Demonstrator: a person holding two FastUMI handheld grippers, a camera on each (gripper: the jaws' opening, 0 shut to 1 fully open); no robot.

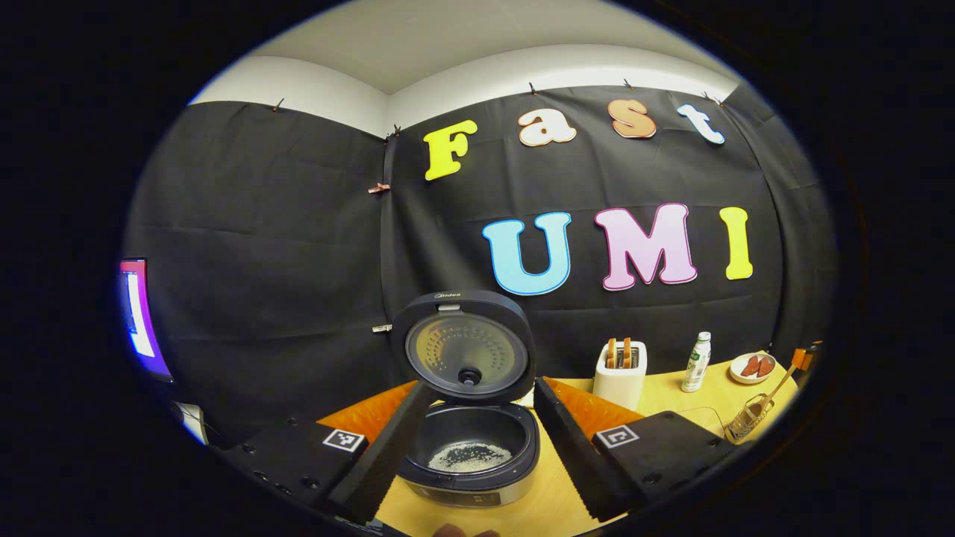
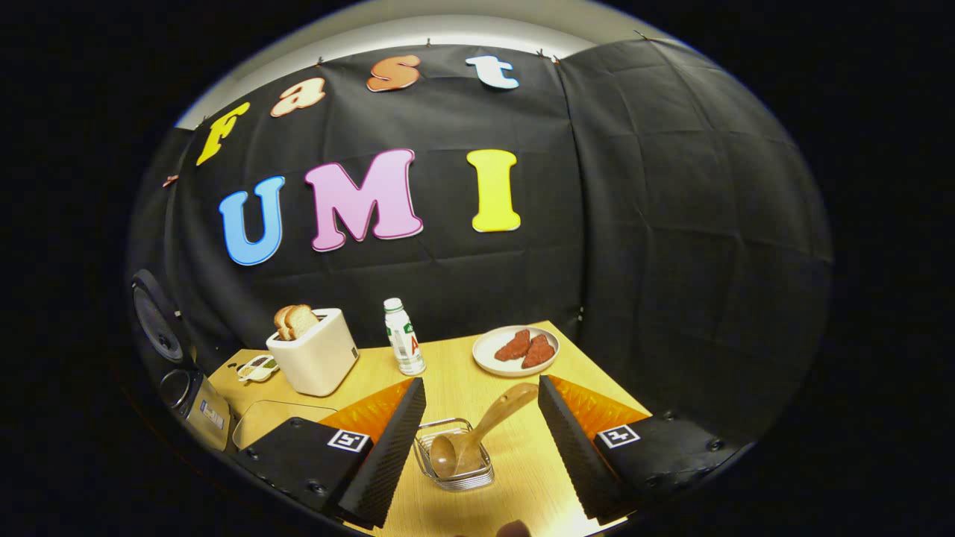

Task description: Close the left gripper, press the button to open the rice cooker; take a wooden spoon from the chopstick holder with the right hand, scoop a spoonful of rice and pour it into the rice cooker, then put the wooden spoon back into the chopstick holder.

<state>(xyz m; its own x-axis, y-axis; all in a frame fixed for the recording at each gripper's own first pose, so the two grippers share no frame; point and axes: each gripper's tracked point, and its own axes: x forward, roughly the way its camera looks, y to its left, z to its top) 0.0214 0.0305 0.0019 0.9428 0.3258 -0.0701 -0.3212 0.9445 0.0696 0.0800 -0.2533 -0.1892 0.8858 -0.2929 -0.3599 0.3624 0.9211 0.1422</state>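
The wooden spoon (image 2: 477, 429) leans in the chopstick holder (image 2: 455, 456), bowl down, handle toward the worktop's (image 2: 448, 373) far right corner. Both grippers' fingers are spread, holding nothing.

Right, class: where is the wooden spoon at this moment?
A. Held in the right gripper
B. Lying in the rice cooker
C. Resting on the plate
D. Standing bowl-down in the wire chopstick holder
D: in the right gripper view the wooden spoon stands bowl-down in the wire chopstick holder, between the open fingers of the right gripper, which do not touch it.
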